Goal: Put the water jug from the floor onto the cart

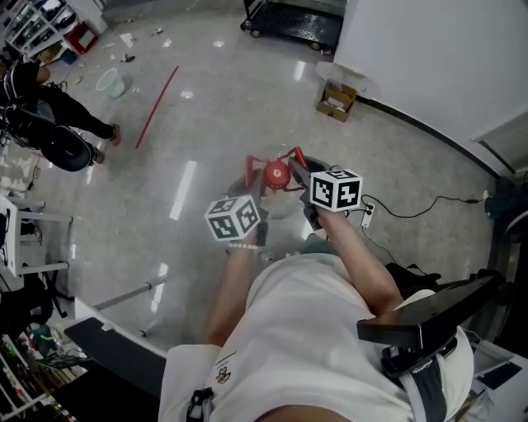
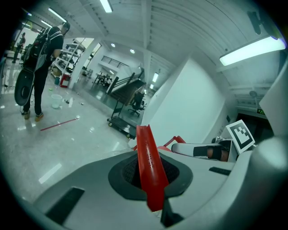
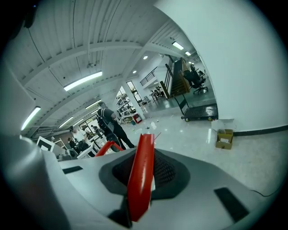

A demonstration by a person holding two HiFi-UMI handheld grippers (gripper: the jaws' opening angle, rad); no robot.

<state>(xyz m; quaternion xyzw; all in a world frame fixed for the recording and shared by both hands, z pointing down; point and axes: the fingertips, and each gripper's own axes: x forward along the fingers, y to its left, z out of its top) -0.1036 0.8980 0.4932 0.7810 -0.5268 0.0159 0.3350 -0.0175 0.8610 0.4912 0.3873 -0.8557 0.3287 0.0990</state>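
- Glossy pale floor (image 1: 190, 132) fills the middle of the head view, and both tools meet over it at the centre of the frame.
- Left tongs (image 2: 146, 143): in their own view the jaws lie together as one red strip, and nothing shows between them.
- Right tongs (image 3: 145, 143): likewise closed into a single red strip, with nothing between the jaws.
- In the head view the two sets of red tips sit close on either side of a red cap (image 1: 276, 173). Whether they hook the neck or only press against it, I cannot tell.
- That cap tops the water jug (image 1: 280, 210), a clear body at frame centre just below the tips. Whether it stands on the floor or hangs free is not clear.
- To do the lift well, I would keep both tools level, squeeze evenly from both sides and hold the jug upright. A smooth neck looks likely to slip if one side leads.
- The cart (image 1: 293, 21), a low black platform, waits at the top of the frame, well apart from the jug.
- A cardboard box (image 1: 337, 99) by the white wall (image 1: 429, 58) lies near that path. A cable (image 1: 421, 206) trails at right, and a red stick (image 1: 157, 107) lies at upper left.
- A person (image 1: 49, 115) stands at the far upper left, clear of the route.
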